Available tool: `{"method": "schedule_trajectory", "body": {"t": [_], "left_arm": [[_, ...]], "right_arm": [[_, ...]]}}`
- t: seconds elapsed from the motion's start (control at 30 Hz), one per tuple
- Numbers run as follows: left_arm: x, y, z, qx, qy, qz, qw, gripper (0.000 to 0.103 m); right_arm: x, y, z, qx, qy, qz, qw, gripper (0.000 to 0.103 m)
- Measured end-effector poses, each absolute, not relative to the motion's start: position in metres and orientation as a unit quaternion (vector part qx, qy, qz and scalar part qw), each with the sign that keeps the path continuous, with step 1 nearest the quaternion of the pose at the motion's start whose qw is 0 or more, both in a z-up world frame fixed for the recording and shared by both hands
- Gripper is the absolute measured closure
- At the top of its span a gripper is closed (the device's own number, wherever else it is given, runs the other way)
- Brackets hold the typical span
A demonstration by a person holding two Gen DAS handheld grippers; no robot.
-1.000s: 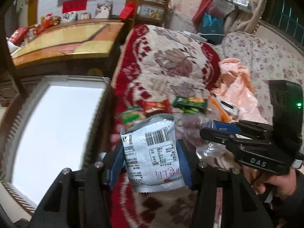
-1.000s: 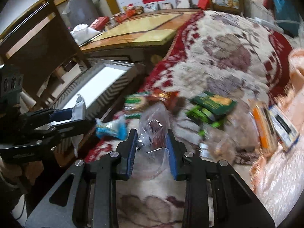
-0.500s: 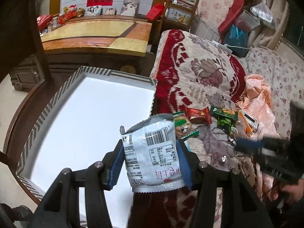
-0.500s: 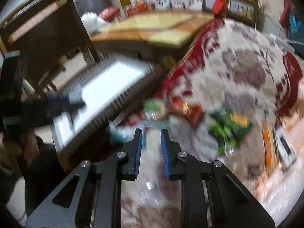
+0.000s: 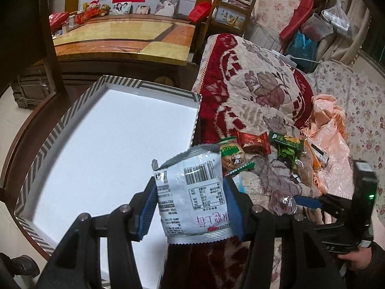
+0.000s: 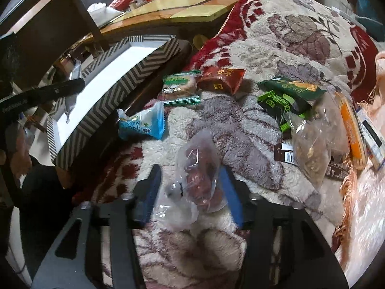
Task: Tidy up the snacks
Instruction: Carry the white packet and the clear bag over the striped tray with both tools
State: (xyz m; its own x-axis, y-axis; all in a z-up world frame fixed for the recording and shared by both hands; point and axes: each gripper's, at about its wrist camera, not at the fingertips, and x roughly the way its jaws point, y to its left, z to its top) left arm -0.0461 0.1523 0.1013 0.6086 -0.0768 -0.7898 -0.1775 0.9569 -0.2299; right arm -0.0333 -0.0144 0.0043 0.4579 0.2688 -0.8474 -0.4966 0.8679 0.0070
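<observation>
Jaws of the right gripper (image 6: 190, 190), shut 1 second ago, are opening around the clear bag (image 6: 195, 183) at lower centre on the blanket (image 6: 252, 130), so pickup is judged next; the left gripper (image 5: 190, 207) has carried its clamped silver packet (image 5: 192, 192) from the blanket to the striped box (image 5: 149, 88) edge at centre. Loose snacks, including the blue packet (image 6: 142, 124) and green packets (image 6: 286, 94), crowd the upper half, near the bag but not touching it

The striped box (image 5: 72, 130) stands just left of the blanket-covered sofa (image 5: 252, 96), with the wooden table (image 5: 125, 41) behind it. On the blanket, a cookie packet (image 6: 179, 84) and a candy pouch (image 6: 223, 79) lie side by side nearest the box, the milk-candy packet (image 6: 142, 125) in front of them. To their right lie the mung-bean cake packets (image 6: 286, 94), and a clear bag of dates (image 6: 199, 178) lies nearest the right wrist camera.
</observation>
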Motion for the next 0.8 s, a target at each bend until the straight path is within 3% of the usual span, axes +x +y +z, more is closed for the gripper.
{"method": "schedule_trajectory", "body": {"t": [0.1, 0.13, 0.23, 0.8], "left_arm": [[-0.047, 0.152, 0.1, -0.144, 0.444, 0.028, 0.884, 0.047], [-0.047, 0.152, 0.099, -0.144, 0.445, 0.029, 0.883, 0.047], [-0.048, 0.155, 0.098, -0.145, 0.446, 0.033, 0.883, 0.047], [-0.03, 0.245, 0.108, -0.16, 0.433, 0.129, 0.877, 0.047]], "right_arm": [[-0.023, -0.016, -0.015, -0.113, 0.502, 0.228, 0.827, 0.045], [-0.021, -0.018, -0.019, -0.111, 0.502, 0.226, 0.827, 0.059], [-0.023, -0.02, -0.015, -0.114, 0.477, 0.237, 0.838, 0.07], [0.002, 0.113, 0.063, -0.136, 0.386, 0.348, 0.843, 0.071]]}}
